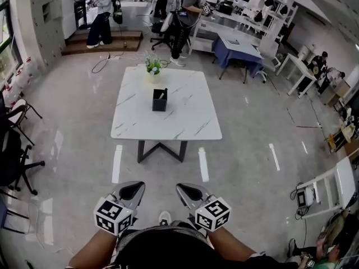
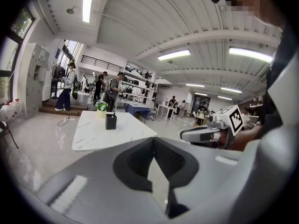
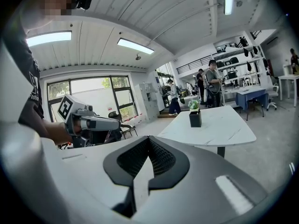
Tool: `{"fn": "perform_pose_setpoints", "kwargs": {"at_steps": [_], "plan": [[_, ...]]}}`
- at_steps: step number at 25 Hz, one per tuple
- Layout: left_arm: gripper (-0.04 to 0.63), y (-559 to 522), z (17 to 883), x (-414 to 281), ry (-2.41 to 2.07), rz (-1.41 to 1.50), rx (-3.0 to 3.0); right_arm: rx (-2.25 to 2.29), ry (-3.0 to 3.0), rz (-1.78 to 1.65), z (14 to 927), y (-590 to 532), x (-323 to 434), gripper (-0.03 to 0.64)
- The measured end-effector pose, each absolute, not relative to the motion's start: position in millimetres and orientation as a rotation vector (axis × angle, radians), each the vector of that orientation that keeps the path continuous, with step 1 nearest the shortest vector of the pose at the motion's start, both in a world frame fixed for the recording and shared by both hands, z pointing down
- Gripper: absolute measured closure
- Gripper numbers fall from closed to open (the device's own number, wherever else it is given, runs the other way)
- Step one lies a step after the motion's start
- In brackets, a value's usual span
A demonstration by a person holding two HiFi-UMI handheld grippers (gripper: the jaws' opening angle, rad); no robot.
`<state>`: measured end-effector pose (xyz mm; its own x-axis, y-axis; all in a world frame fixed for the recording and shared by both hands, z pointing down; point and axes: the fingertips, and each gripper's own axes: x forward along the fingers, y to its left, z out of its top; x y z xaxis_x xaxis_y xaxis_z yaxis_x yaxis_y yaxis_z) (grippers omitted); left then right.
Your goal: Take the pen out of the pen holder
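A black square pen holder (image 1: 160, 100) stands near the far middle of a white marble table (image 1: 185, 122), with a light pen (image 1: 161, 94) sticking out of it. The holder also shows far off in the left gripper view (image 2: 110, 121) and the right gripper view (image 3: 195, 118). Both grippers are held low, close to the person's body and well short of the table. My left gripper (image 1: 134, 187) (image 2: 153, 139) has its jaws together on nothing. My right gripper (image 1: 185, 188) (image 3: 148, 138) is the same, side by side with the left.
A small potted plant (image 1: 152, 67) sits at the table's far edge behind the holder. Black chairs (image 1: 14, 150) stand at the left. A blue-covered table (image 1: 238, 49) and several people (image 1: 188, 10) are at the back. Open floor lies between me and the table.
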<state>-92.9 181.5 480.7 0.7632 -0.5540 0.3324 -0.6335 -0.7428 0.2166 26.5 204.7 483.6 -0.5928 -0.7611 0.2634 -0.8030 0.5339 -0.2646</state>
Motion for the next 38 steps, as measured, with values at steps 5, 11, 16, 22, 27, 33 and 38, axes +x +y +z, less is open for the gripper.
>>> {"fn": "perform_pose_setpoints", "kwargs": {"at_steps": [5, 11, 16, 22, 27, 33, 38], "plan": [[0.538, 156, 483, -77, -0.966, 0.342, 2.622, 1.310, -2.665, 0.547, 487, 178, 43, 0.617], [0.538, 138, 486, -59, -0.996, 0.355, 2.593, 1.273, -2.681, 0.568, 490, 154, 60, 0.617], [0.538, 121, 485, -47, -1.022, 0.359, 2.583, 1.249, -2.693, 0.584, 495, 140, 71, 0.617], [0.538, 108, 488, -35, -1.038, 0.382, 2.574, 1.251, -2.701, 0.610, 499, 126, 86, 0.617], [0.538, 104, 485, -26, -1.040, 0.407, 2.572, 1.253, -2.706, 0.626, 497, 122, 97, 0.617], [0.538, 103, 490, -27, -1.037, 0.428, 2.556, 1.239, -2.694, 0.649, 505, 118, 98, 0.617], [0.538, 93, 496, -22, -1.011, 0.434, 2.545, 1.240, -2.684, 0.659, 507, 111, 99, 0.617]]}}
